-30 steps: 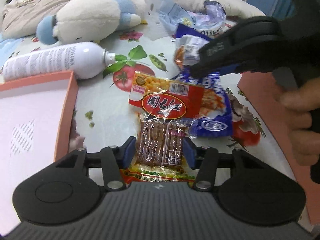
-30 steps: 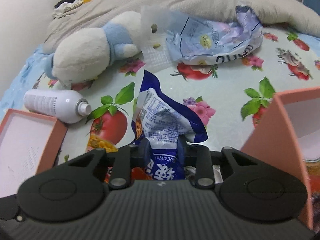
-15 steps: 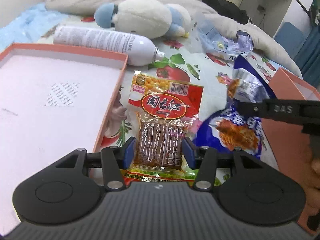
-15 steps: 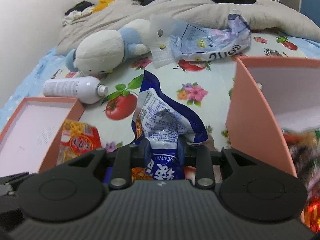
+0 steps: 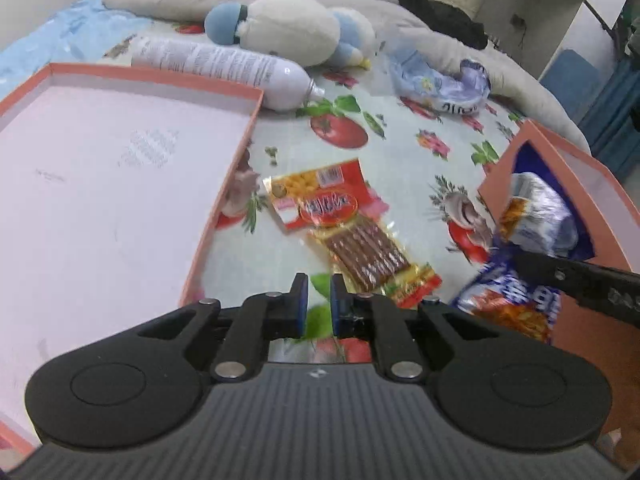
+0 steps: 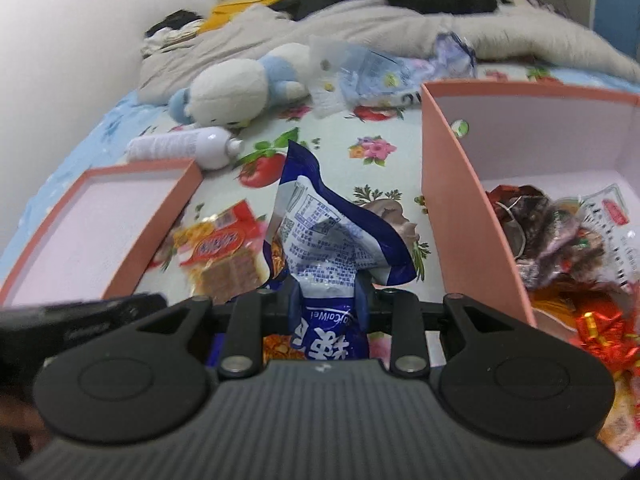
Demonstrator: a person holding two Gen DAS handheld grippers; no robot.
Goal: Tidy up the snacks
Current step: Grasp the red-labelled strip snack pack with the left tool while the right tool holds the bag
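A red and yellow snack packet (image 5: 340, 224) lies slanted on the fruit-print sheet, just ahead and to the right of my left gripper (image 5: 319, 304). That gripper's jaws are closing, with a narrow gap and nothing between them. My right gripper (image 6: 326, 300) is shut on a crumpled blue snack bag (image 6: 328, 248) and holds it above the sheet, beside the left wall of the deep pink box (image 6: 452, 200). In the left wrist view the blue snack bag (image 5: 536, 216) hangs at the pink box's (image 5: 500, 176) near corner. Several wrapped snacks (image 6: 560, 240) lie inside the box.
A shallow pink lid tray (image 5: 120, 160) lies at the left. Behind it are a white spray bottle (image 5: 224, 68), a white and blue plush toy (image 5: 288, 28) and a crumpled pale bag (image 5: 440, 80). A grey blanket is heaped at the back.
The left gripper has let go of the red packet, which now lies slanted on the sheet, and its jaws have narrowed. The right gripper has carried the blue bag rightward to the pink box.
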